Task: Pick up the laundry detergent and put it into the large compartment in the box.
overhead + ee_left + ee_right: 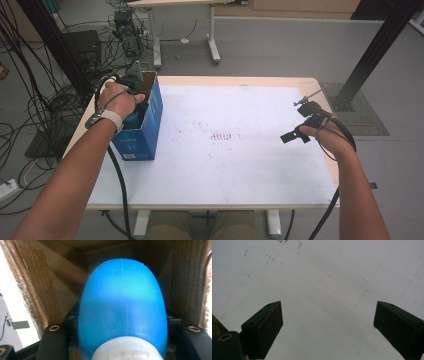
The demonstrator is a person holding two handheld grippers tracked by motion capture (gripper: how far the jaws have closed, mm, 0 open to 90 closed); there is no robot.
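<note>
The white table (225, 165) carries a blue carton (150, 127) at its nine o'clock edge. The left gripper (131, 95) reaches down into the carton, its jaws clamped on a blue bottle (122, 307) that sits inside. To my eye it should travel straight, clear of the cardboard walls. The left gripper view reveals the bottle's white cap (125, 350). At three o'clock the right gripper (328, 322) hangs wide open over bare tabletop.
</note>
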